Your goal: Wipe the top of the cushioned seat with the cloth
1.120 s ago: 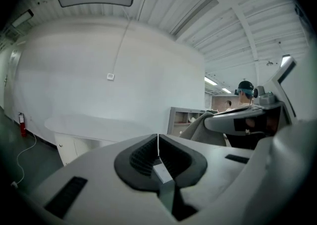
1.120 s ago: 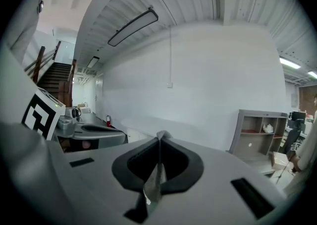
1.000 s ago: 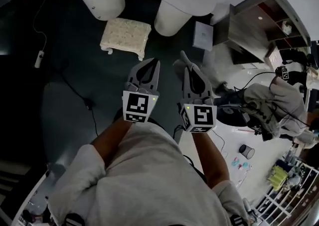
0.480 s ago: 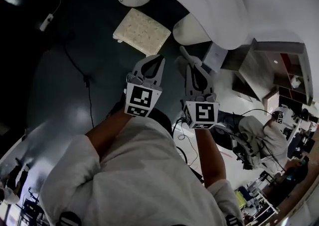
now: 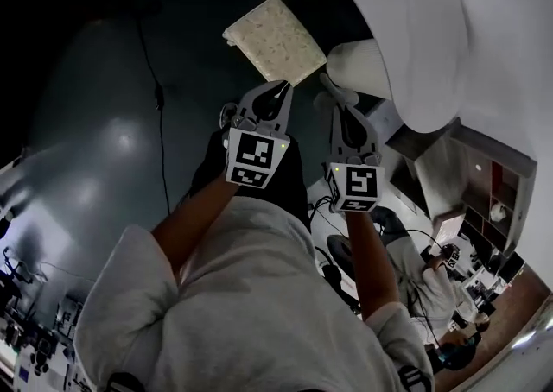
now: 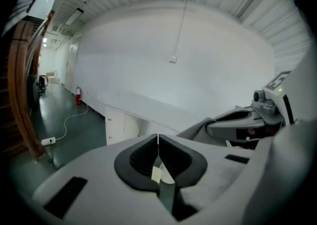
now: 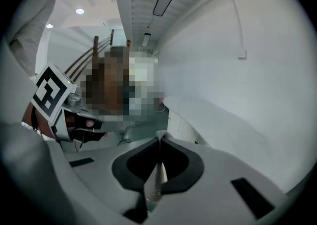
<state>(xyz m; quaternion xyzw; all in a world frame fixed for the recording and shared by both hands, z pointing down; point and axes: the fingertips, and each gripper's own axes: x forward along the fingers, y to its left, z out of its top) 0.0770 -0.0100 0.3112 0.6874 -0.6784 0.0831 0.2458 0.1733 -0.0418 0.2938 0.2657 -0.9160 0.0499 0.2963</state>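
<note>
Left gripper: the left gripper [image 6: 158, 138] has its jaws pressed together with nothing between them.
Right gripper: the right gripper [image 7: 159, 138] has its jaws together, with a fuzzy scrap of fabric pinched at the very tips.
Cloth: the small pale grey cloth [image 5: 321, 105] hangs at the left side of the right gripper's tips, clear of the seat.
Seat: the cream, square cushioned seat [image 5: 275, 39] stands on the dark glossy floor [image 5: 104, 140], and neither gripper touches it.
Head view only: it shows the cushioned seat, and both grippers side by side, close together and apart, in front of the person's grey sleeves.
Left gripper view only: it shows the cloth as a grey fold beside the right gripper. A white power strip [image 6: 48, 141] lies on the floor and a red fire extinguisher [image 6: 78, 96] stands by the wall.
Right gripper view only: it shows the left gripper's marker cube at the left edge.
Both gripper views: they look out over the white curved bench [image 5: 432, 28] at a bare white wall.
Edges: in the head view the seat's near corner sits just past the left gripper's tips. A white rounded bench support [image 5: 359, 66] is just beside the seat's right edge.
Open room: there is wide floor left of the seat, crossed by a thin black cable [image 5: 160, 97].
</note>
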